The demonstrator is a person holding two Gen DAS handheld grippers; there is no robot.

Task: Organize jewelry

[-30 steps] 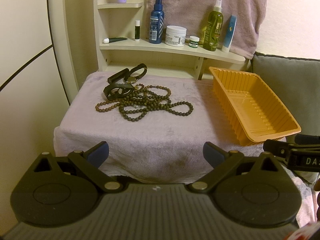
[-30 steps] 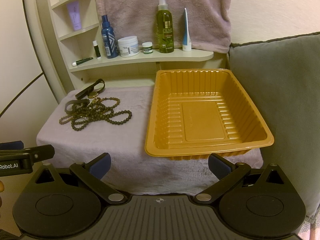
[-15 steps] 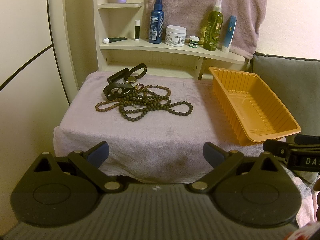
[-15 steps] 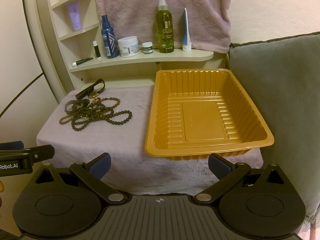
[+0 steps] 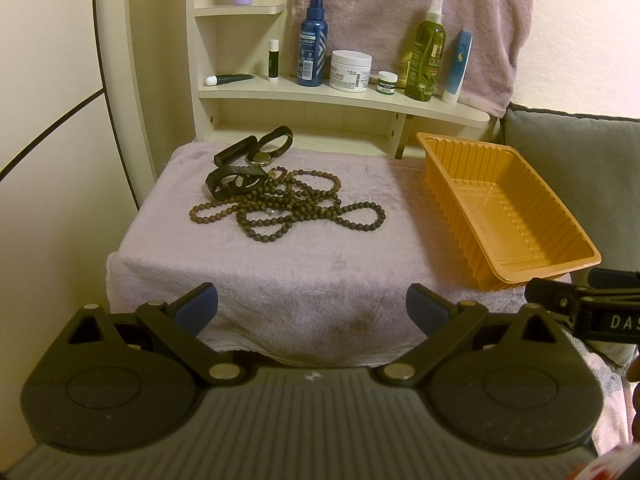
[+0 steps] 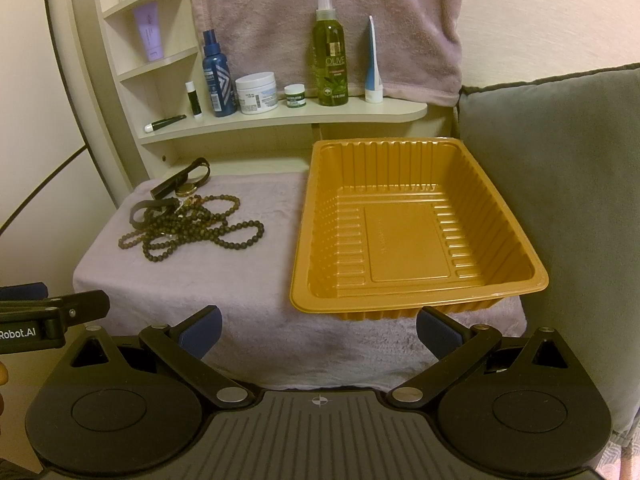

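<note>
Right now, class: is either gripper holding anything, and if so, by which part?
Nothing is held. The left gripper and right gripper are both open and empty; the beads lie on the towel, and the tray is empty.

left tongs (image 5: 312, 306) spread wide, right tongs (image 6: 319, 326) spread wide, both level

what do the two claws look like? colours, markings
Both alike: the left claw and right claw have black linkage arms with silver pivot pins, round black hubs, blue finger pads and a grey ribbed base. White lettering marks each claw's side: "Robot.AI" and "DAS".
</note>
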